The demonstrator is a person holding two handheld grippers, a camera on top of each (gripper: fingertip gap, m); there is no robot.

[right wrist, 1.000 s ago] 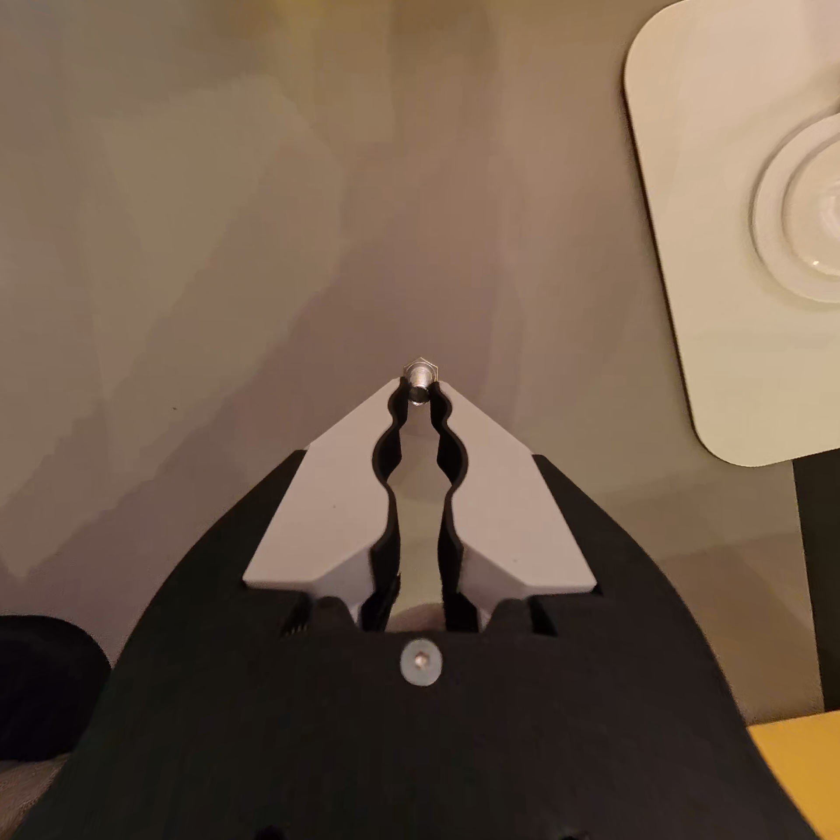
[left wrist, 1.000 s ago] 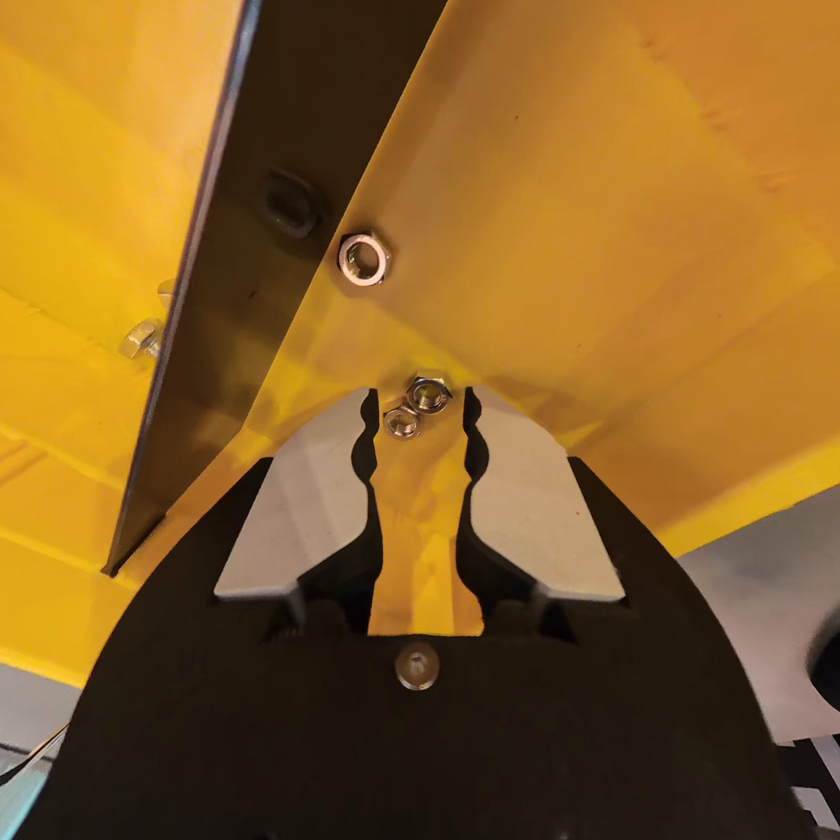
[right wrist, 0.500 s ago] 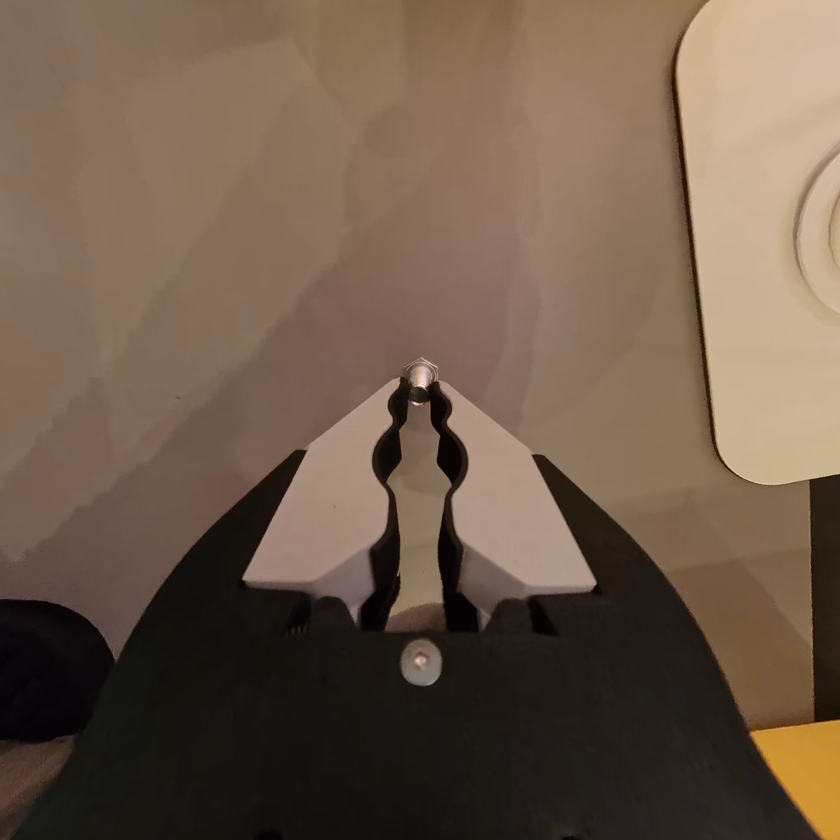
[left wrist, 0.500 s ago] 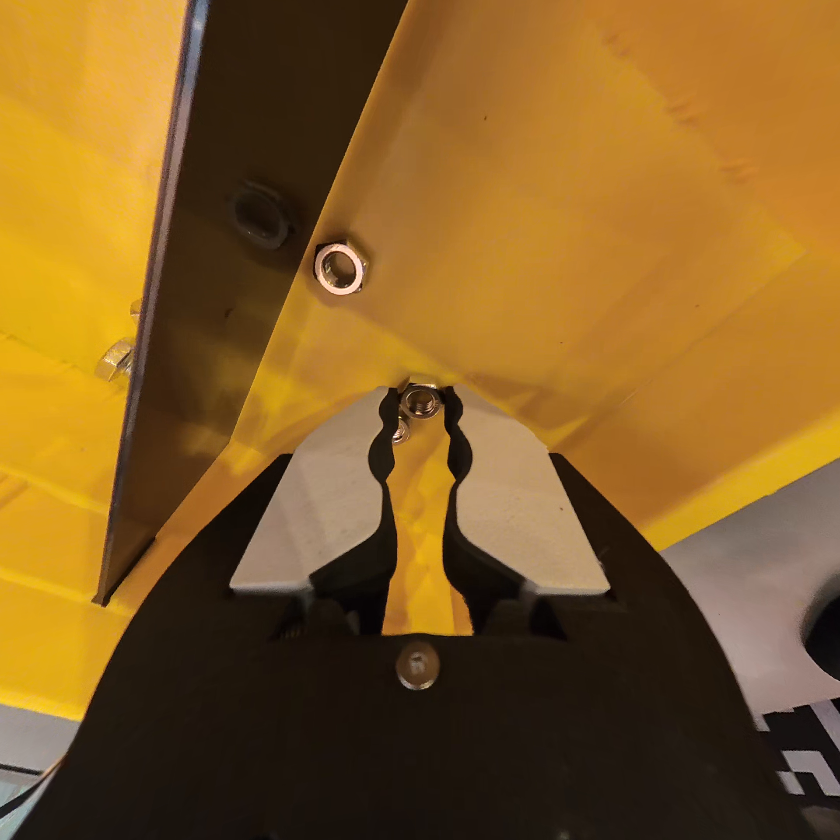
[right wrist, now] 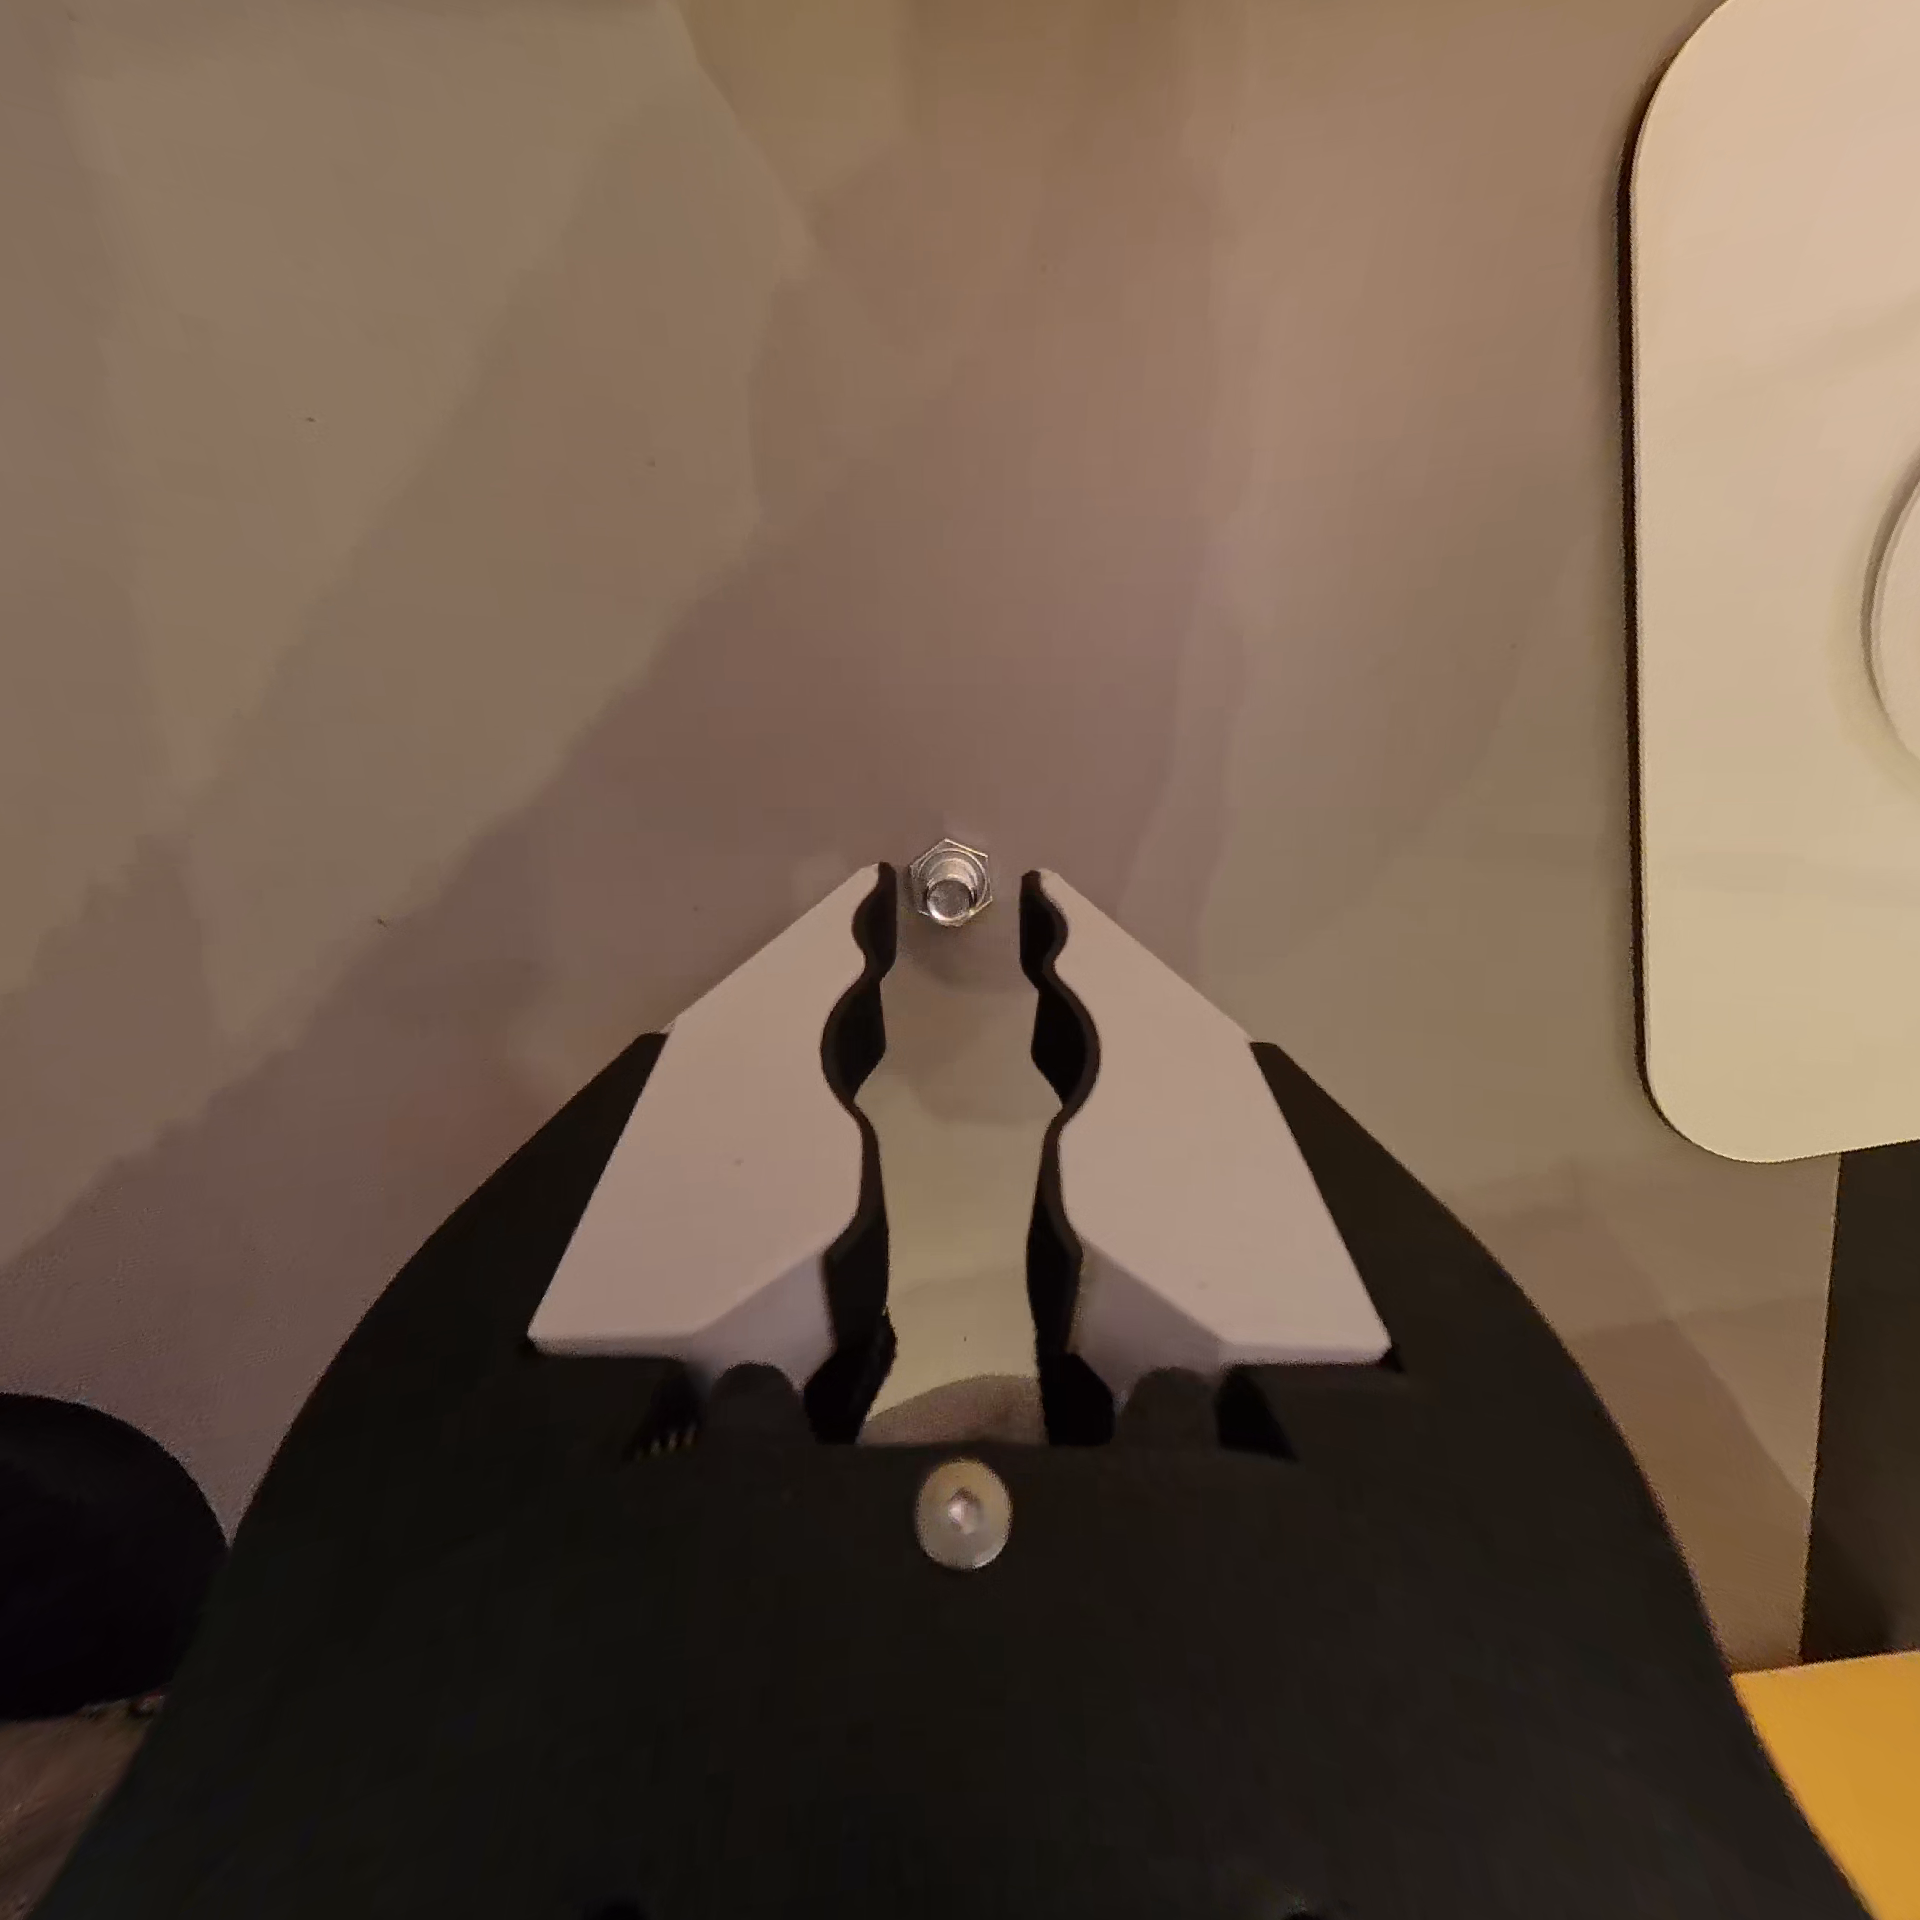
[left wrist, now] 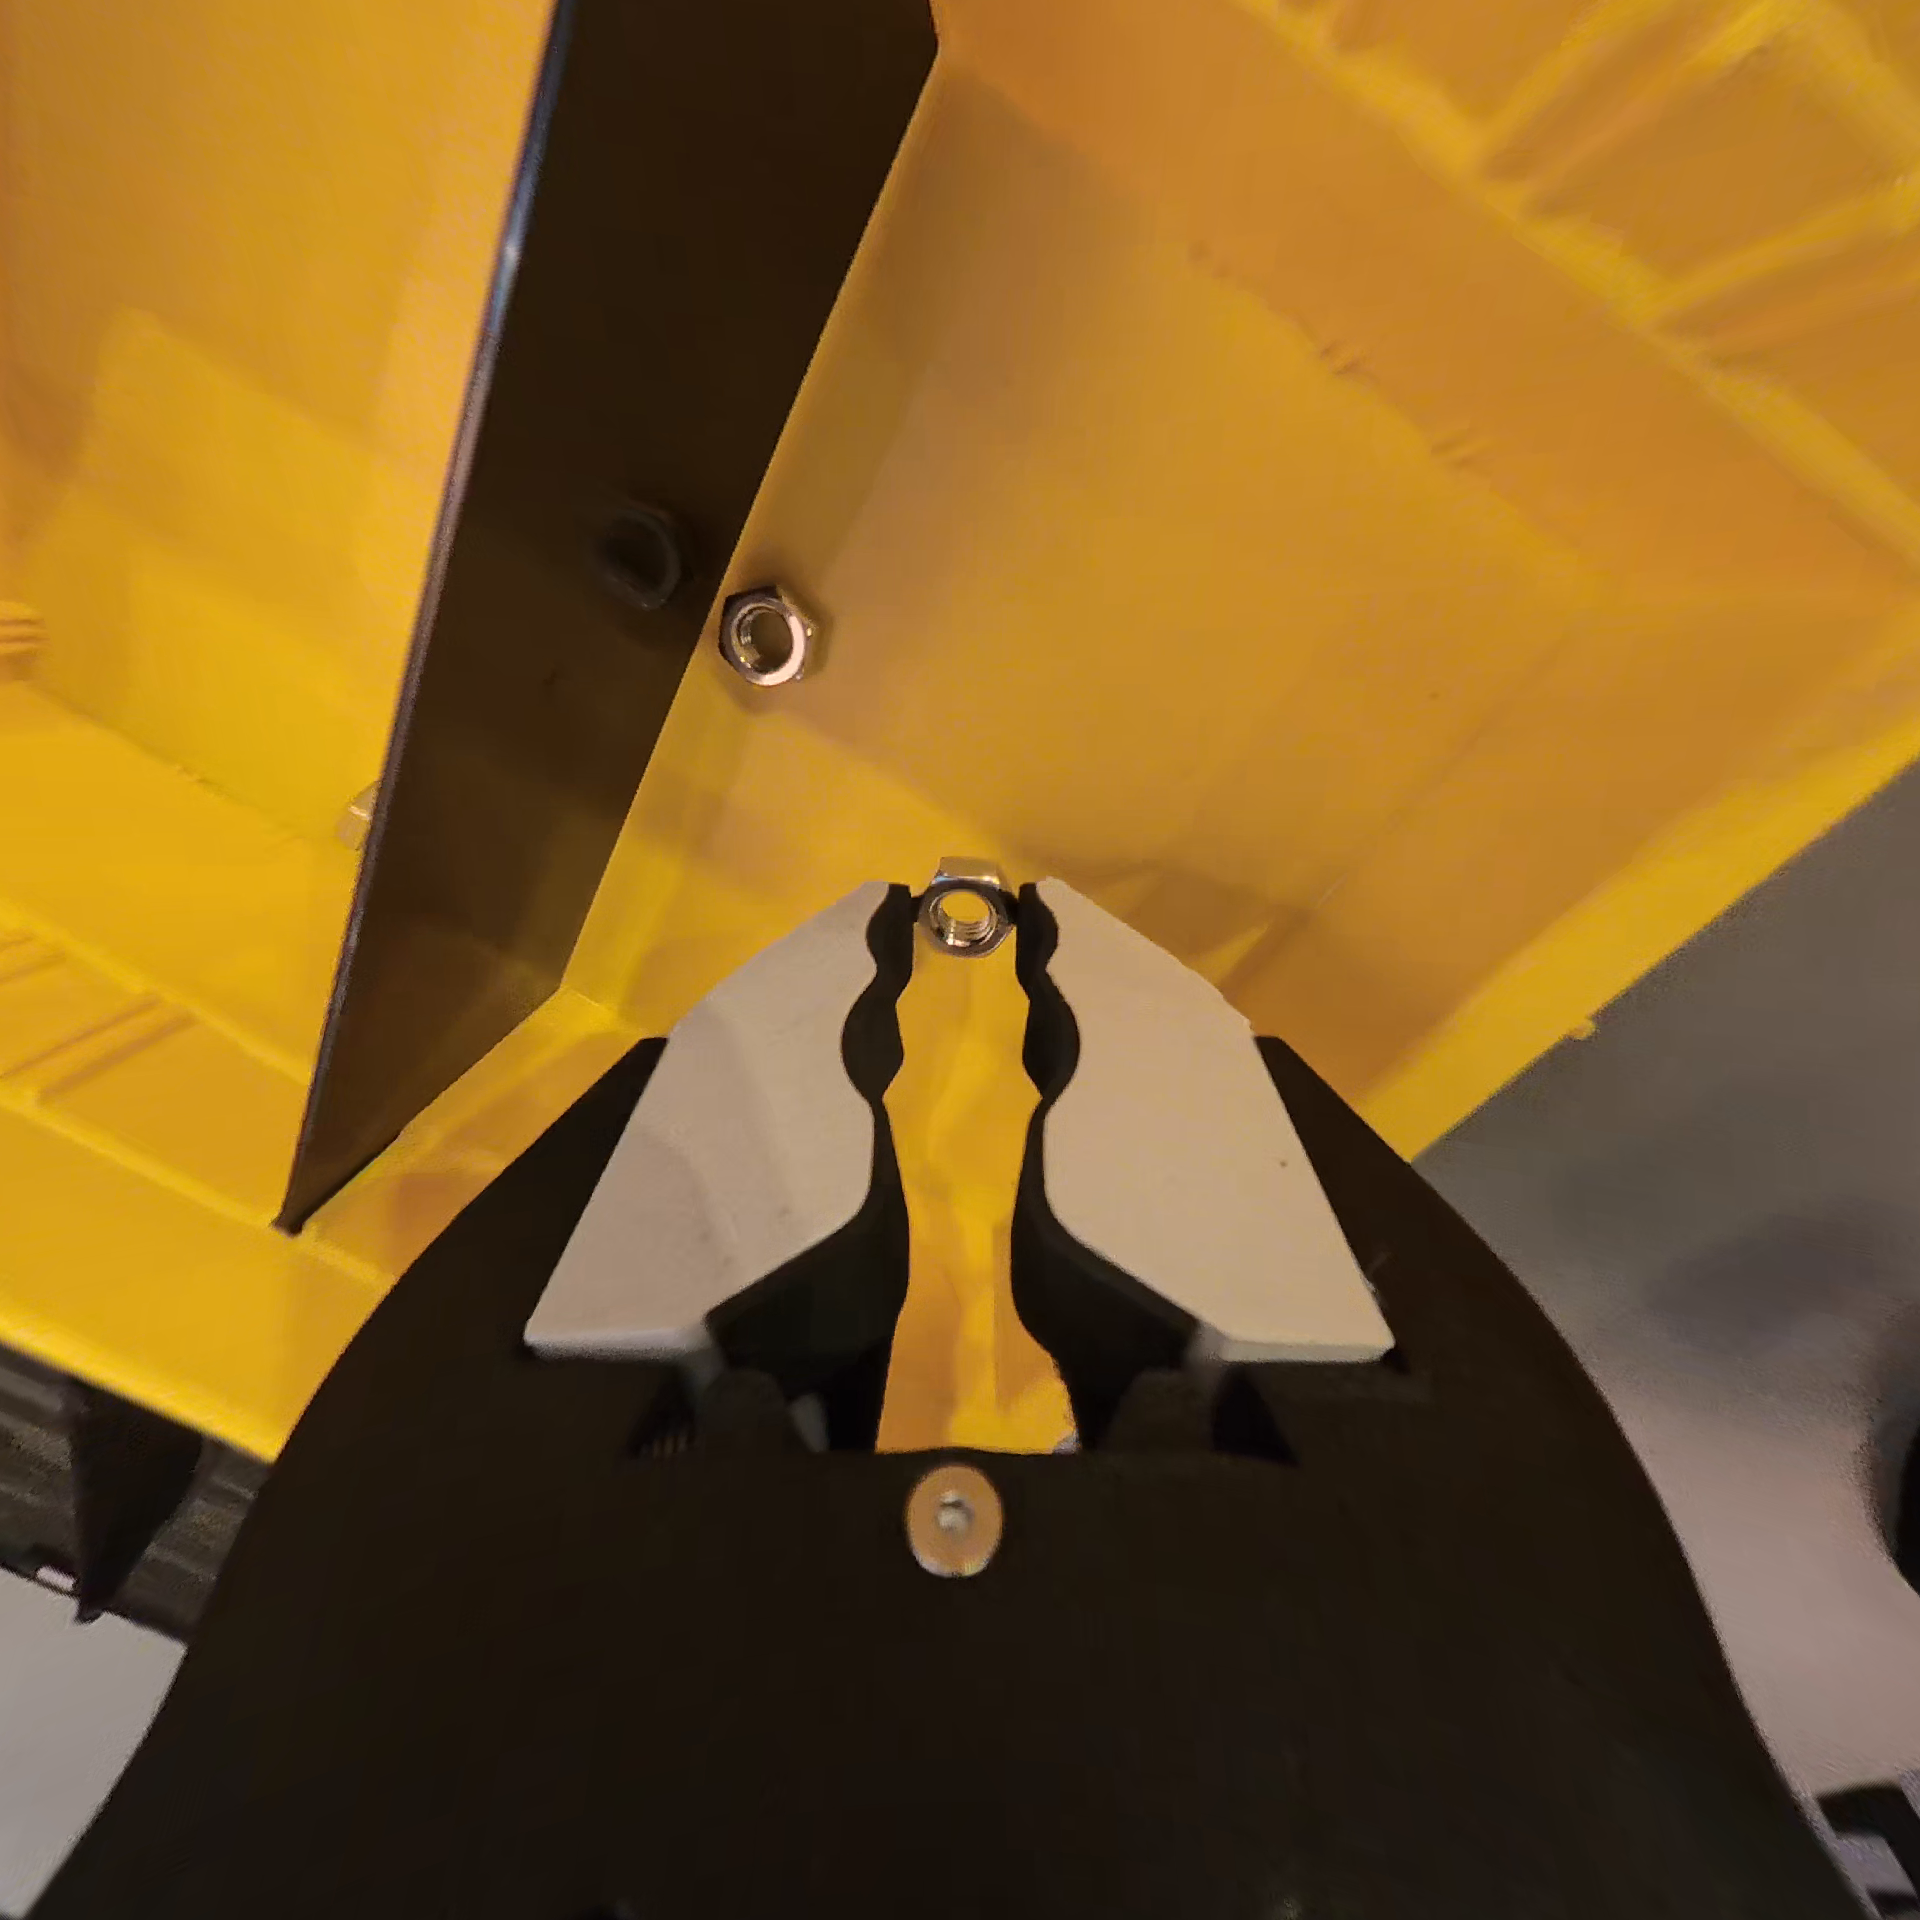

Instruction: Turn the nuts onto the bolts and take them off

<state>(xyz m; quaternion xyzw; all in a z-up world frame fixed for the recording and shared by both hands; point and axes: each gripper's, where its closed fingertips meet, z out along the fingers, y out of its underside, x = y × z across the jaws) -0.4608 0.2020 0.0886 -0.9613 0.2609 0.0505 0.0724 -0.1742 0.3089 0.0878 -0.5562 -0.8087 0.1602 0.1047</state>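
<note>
In the left wrist view, my left gripper (left wrist: 961,896) is shut on a small silver hex nut (left wrist: 961,922), pinched between the fingertips over the floor of a yellow bin (left wrist: 1299,540). A second loose nut (left wrist: 771,646) lies on the bin floor against a black divider (left wrist: 623,499). In the right wrist view, my right gripper (right wrist: 956,883) is open. A silver bolt (right wrist: 948,896) stands on its hex head on the grey table (right wrist: 468,520), shank pointing up at the camera. It sits between the fingertips and touches neither.
A white rounded board (right wrist: 1766,623) lies at the right of the grey table. A yellow bin corner (right wrist: 1829,1808) shows at lower right, and a black object (right wrist: 83,1538) at lower left. Left of the divider, a piece of hardware (left wrist: 358,816) peeks out.
My left gripper closed on one nut of the pair and now holds it; the other nut of the pair is out of sight. My right gripper opened and let go of the bolt, which stays standing.
</note>
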